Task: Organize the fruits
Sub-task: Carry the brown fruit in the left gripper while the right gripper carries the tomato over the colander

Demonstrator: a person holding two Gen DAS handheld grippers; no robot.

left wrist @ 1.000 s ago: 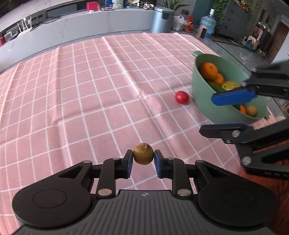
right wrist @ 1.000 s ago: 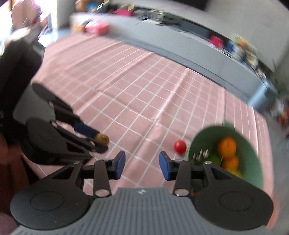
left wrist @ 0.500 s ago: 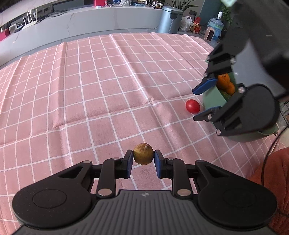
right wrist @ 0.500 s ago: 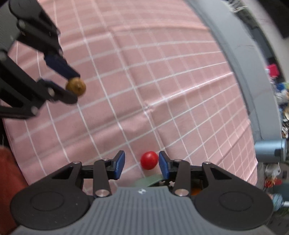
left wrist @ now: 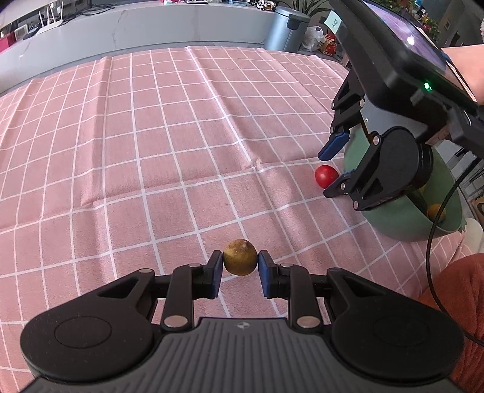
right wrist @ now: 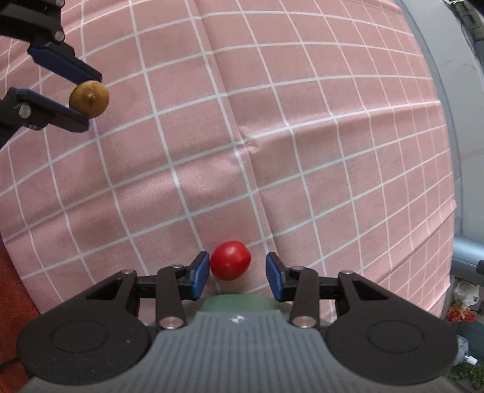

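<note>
My left gripper (left wrist: pixel 240 269) is shut on a small brown-yellow round fruit (left wrist: pixel 240 257) and holds it above the pink checked cloth; the fruit also shows in the right wrist view (right wrist: pixel 89 99). My right gripper (right wrist: pixel 237 273) is open, its jaws on either side of a red tomato (right wrist: pixel 230 260) that lies on the cloth, the left pad close to it. In the left wrist view the tomato (left wrist: pixel 325 177) lies next to a green bowl (left wrist: pixel 399 223), and the right gripper (left wrist: pixel 334 164) hangs over it. The bowl holds orange and yellow fruit, mostly hidden.
The pink checked cloth (left wrist: pixel 151 151) covers the table, with a crease near its middle. A grey counter (left wrist: pixel 121 27) and a metal bin (left wrist: pixel 287 28) stand beyond the far edge. The bowl's rim (right wrist: pixel 239 302) sits just under the right gripper.
My right gripper has swung over the bowl and come down around the tomato, which now lies between its open jaws. My left gripper still holds the brown fruit in about the same place.
</note>
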